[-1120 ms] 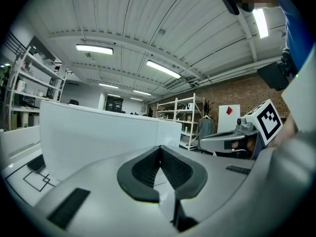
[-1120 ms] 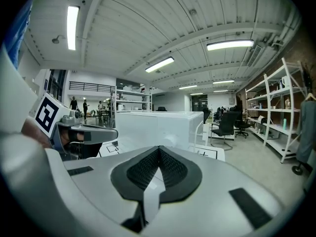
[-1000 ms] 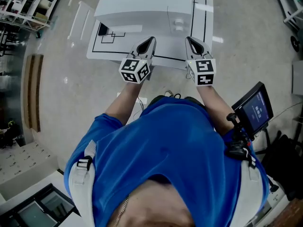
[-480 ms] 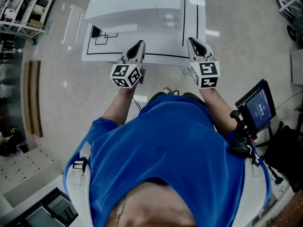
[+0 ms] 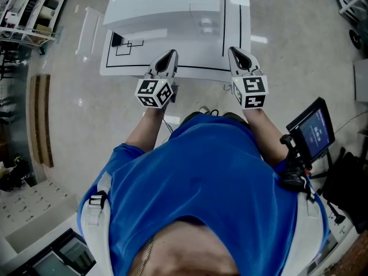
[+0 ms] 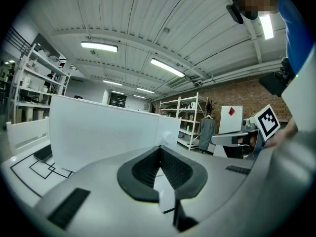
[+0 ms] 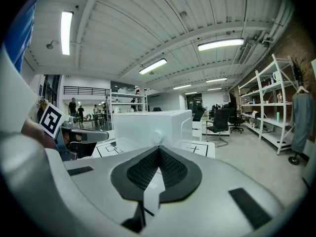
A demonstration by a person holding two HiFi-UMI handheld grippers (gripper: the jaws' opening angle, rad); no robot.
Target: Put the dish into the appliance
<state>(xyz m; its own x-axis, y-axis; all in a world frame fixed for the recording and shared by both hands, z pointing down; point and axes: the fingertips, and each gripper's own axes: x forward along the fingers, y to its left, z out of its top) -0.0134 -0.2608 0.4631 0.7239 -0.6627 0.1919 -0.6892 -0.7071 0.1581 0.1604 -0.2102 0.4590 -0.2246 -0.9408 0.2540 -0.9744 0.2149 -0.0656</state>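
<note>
A white box-shaped appliance [image 5: 164,4] stands on a white table [image 5: 236,33] marked with black lines; it also shows in the left gripper view as the appliance [image 6: 98,132] and in the right gripper view as the appliance [image 7: 148,125], with a round knob [image 7: 157,136] on its front. My left gripper [image 5: 169,55] hovers at the table's near edge, shut with nothing between its jaws. My right gripper [image 5: 234,52] is level with it on the right, also shut and empty. No dish is in view.
A monitor on a stand [image 5: 310,132] sits to the person's right. Shelving racks [image 5: 26,7] line the far left, and more shelves [image 7: 276,107] and office chairs [image 7: 222,120] stand beyond the table. The floor around the table is pale concrete.
Both grippers drew back slightly from the table between the oldest frame and half a second ago. Since then nothing has visibly moved.
</note>
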